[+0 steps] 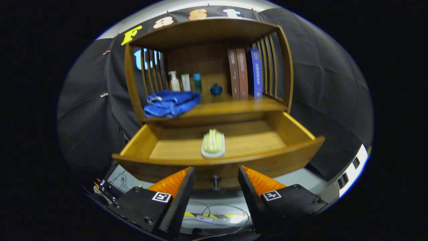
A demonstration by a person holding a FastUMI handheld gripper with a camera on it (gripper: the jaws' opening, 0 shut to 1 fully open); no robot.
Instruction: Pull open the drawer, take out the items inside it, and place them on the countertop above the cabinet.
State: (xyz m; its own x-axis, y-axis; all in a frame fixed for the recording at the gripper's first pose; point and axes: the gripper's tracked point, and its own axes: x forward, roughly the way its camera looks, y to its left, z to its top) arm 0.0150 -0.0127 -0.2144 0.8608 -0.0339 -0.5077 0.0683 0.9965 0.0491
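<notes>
Drawer [219,147] sits pulled open at frame centre, wooden, with a pale yellow-green item on a white base [213,144] lying inside near the front edge. Drawer knob [216,180] is just ahead of the gap between the fingers. Jaws [216,179] at lower centre are spread wide, holding nothing, level and pointed at the drawer front. On the desk above: blue towel [170,103] left, bottles [185,82] and a small blue jar [216,89] behind, books [244,73] upright on the right. Cables [217,216] lie on the floor below.
</notes>
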